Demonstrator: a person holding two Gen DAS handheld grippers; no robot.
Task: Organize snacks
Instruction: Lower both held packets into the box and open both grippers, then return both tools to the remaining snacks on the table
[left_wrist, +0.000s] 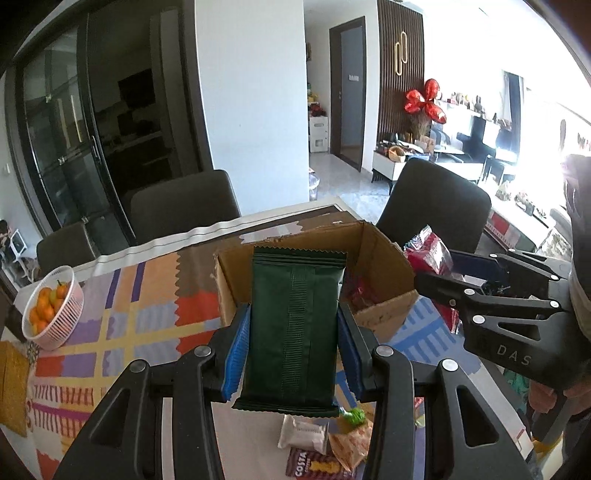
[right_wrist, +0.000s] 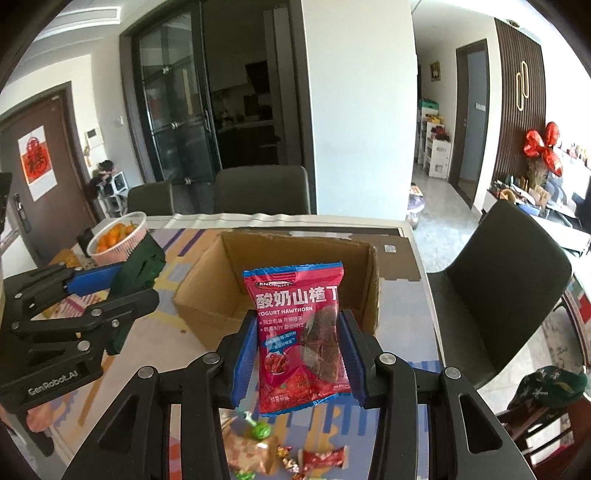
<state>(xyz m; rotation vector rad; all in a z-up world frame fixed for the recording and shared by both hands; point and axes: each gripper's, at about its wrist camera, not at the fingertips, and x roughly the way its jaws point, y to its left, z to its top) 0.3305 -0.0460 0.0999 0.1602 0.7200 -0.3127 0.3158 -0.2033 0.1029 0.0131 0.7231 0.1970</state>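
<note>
My left gripper (left_wrist: 293, 345) is shut on a dark green snack packet (left_wrist: 295, 328) and holds it upright above the table, just in front of an open cardboard box (left_wrist: 384, 314). My right gripper (right_wrist: 301, 356) is shut on a red yogurt hawthorn bag (right_wrist: 301, 343), also held upright in front of the box (right_wrist: 207, 295). Something red lies inside the box (left_wrist: 364, 291). The right gripper with its red bag shows at the right of the left wrist view (left_wrist: 439, 277). The left gripper and green packet show at the left of the right wrist view (right_wrist: 142, 269).
Loose snacks lie on the patterned tablecloth (left_wrist: 147, 321) below the grippers: a white packet (left_wrist: 303, 435), a Costa packet (left_wrist: 314, 463), wrapped candies (right_wrist: 325, 458) and a green candy (right_wrist: 260, 430). A white basket of oranges (left_wrist: 53, 308) stands at the left. Dark chairs (left_wrist: 432, 203) surround the table.
</note>
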